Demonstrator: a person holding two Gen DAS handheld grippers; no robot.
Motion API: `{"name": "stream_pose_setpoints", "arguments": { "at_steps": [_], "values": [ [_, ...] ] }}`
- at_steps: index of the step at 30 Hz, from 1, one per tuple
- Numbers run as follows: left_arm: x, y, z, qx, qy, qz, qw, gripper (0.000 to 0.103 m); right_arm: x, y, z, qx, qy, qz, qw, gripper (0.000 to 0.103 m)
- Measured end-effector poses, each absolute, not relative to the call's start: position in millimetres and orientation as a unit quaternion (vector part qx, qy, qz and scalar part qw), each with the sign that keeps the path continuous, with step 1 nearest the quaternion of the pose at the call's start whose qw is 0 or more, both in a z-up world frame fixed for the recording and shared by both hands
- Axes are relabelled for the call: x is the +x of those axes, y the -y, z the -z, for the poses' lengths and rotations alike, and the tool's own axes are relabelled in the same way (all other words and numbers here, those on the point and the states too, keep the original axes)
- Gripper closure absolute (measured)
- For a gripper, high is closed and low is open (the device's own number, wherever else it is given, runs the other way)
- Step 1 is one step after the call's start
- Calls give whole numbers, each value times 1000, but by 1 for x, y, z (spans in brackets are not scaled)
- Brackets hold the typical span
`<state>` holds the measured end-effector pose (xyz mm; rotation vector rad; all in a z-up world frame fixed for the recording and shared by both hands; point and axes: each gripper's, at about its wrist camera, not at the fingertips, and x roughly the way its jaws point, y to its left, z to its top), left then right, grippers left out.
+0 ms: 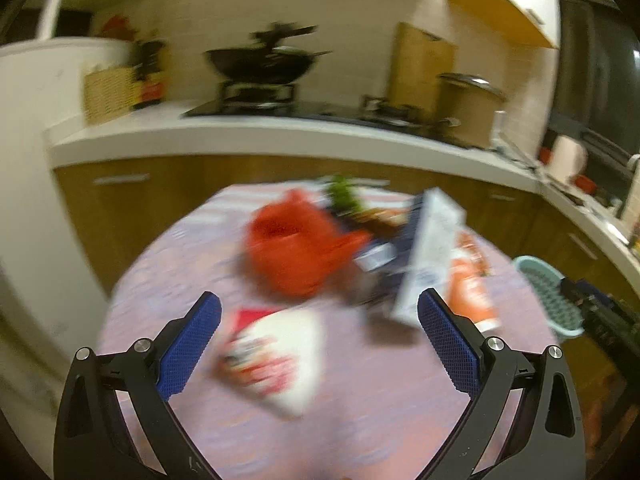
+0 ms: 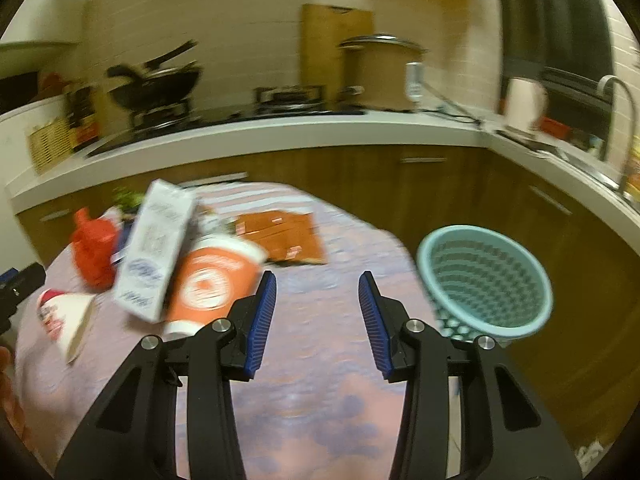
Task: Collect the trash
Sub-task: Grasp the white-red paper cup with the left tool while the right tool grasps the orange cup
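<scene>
Both empty: left hand-held gripper [image 1: 318,334] wide open over white wrapper [image 1: 276,356] on surface [image 1: 360,420], right hand-held gripper [image 2: 317,318] half-closed; straddle wrapper, pinch, drop in teal basket [image 2: 486,280].

Left wrist view is heavily motion-smeared: red bag [image 1: 296,248], milk carton [image 1: 430,256] and white cup [image 1: 276,356] at centre have no readable print. Green thing [image 1: 342,192] behind the bag can't be identified. Orange cup [image 1: 470,292] is half hidden behind the carton. Basket [image 1: 548,300] at right is partly covered by a dark blurred gripper. Right wrist view: carton text [image 2: 154,248] unreadable, brown flat packet [image 2: 284,236] too blurred to identify, skin-toned patch [image 2: 10,400] cut by the left edge.
</scene>
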<state>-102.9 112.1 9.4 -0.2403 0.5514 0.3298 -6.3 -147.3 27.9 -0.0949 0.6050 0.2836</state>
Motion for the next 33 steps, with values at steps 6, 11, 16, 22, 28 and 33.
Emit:
{"name": "stream_pose_setpoints", "arguments": {
  "at_steps": [6,11,16,22,28,33],
  "values": [
    [-119,-160,11,-148,-303,-188,923,8,-6,104,-14,-60,-322,-181,927,45],
    [-107,-165,26,-157,-341,-139,916,8,4,84,3,-52,-360,-185,913,30],
    [-85,-146,44,-118,-388,-140,903,8,18,75,15,-57,-382,-174,906,21],
    [-67,-137,51,-81,-423,-152,890,8,37,81,27,-23,-419,-182,889,18],
    [-61,-133,54,-67,-437,-157,883,21,49,78,35,-2,-445,-196,874,17],
    [-60,-133,52,-72,-430,-167,884,26,55,73,40,-1,-453,-202,868,18]
  ]
}}
